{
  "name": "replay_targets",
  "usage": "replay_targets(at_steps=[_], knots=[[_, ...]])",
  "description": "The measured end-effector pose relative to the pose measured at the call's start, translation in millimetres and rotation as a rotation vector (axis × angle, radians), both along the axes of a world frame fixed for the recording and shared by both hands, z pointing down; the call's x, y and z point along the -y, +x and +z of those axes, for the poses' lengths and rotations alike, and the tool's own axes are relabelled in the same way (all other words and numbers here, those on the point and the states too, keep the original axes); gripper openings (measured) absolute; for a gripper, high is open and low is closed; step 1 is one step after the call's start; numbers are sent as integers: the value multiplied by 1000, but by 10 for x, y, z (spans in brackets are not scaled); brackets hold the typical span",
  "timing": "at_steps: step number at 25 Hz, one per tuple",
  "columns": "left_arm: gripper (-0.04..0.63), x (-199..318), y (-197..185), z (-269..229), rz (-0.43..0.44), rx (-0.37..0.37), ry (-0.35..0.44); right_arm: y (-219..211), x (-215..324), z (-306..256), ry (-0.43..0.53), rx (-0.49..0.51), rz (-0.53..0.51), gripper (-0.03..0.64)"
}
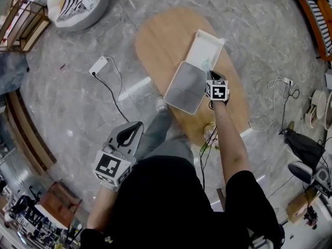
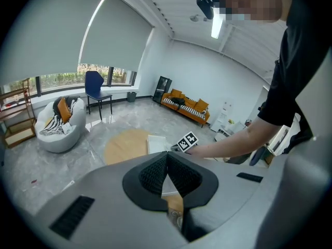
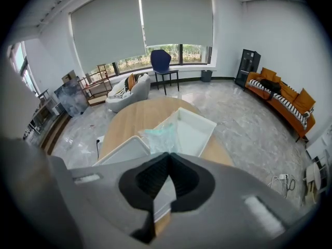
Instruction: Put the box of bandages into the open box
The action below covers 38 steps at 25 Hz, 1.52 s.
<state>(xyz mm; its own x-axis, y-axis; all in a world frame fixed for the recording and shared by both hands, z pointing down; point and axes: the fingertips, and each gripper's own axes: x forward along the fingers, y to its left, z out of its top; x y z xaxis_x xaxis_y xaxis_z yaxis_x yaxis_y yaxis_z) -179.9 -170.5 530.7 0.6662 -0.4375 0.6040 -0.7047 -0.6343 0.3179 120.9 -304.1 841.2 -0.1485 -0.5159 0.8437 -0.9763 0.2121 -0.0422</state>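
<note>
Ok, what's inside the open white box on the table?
A crumpled, greenish clear plastic bag sits in the near corner of the white box; the rest of its floor looks bare. Whatever lies under the bag is covered.

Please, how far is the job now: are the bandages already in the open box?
Seems nearly done: a teal pack, likely the bandages, lies at the near corner of the box, seemingly inside. In hand: nothing; right gripper and left gripper are both shut and empty. Left: at most, drawing the right gripper away.
</note>
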Motion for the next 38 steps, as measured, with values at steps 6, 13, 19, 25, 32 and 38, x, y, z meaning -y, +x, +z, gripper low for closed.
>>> replay_targets(at_steps=[6, 13, 19, 25, 32, 38], knots=[[12, -71, -147, 203, -13, 33, -33, 37, 130, 344, -41, -23, -7, -2], [11, -134, -282, 327, -31, 56, -58, 35, 234, 597, -64, -50, -7, -2], [11, -212, -319, 395, -46, 61, -71, 84, 329, 700, -77, -57, 23, 10], [12, -300, -311, 379, -44, 61, -68, 118, 295, 661, -67, -66, 34, 51], [11, -368, -270, 308, -28, 50, -42, 103, 169, 516, -51, -68, 18, 67], [11, -441, -151, 184, -33, 30, -19, 82, 74, 212, -7, -70, -20, 67]])
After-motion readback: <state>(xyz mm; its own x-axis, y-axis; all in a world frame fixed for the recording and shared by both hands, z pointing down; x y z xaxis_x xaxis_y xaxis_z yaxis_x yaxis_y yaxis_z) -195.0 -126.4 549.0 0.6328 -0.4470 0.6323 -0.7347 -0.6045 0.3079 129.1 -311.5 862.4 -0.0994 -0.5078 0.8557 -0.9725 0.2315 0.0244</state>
